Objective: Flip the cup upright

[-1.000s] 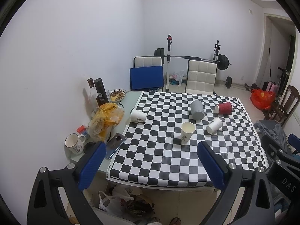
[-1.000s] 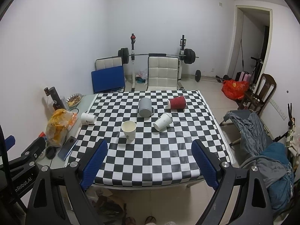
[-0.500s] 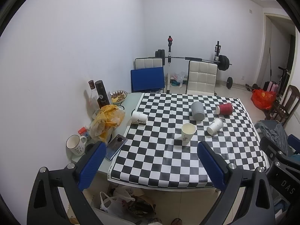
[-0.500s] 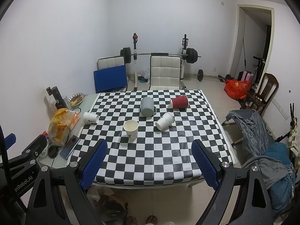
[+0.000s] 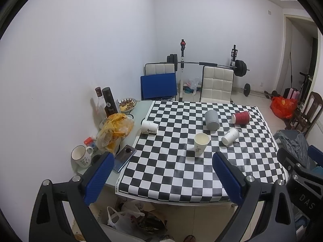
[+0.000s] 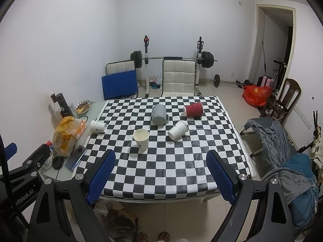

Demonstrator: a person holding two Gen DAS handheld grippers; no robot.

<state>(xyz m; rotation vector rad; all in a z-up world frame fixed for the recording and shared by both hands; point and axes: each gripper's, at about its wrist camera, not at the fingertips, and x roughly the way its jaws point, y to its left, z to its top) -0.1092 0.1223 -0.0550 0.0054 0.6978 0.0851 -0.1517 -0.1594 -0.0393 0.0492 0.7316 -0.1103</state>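
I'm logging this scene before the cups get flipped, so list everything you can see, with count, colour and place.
Upright cup: 1, cream, cloth centre-front.
Tipped white cups: 2, one mid-cloth, one at cloth's left edge.
Red cup: 1, on its side, far right.
Grey mug: 1, upside down, far centre.
Checkered cloth: 1, black-white, on table.
Snack bag: 1, yellow, table's left strip.
Phone: 1, dark, beside bag.
White mug: 1, near left corner.
Bottles: 2, dark, by wall.
Dish: 1, behind bottles.
Chairs: 2, white, behind table.
Barbell: 1, black, back wall.
Left gripper: blue fingers, open.
Right gripper: blue fingers, open.
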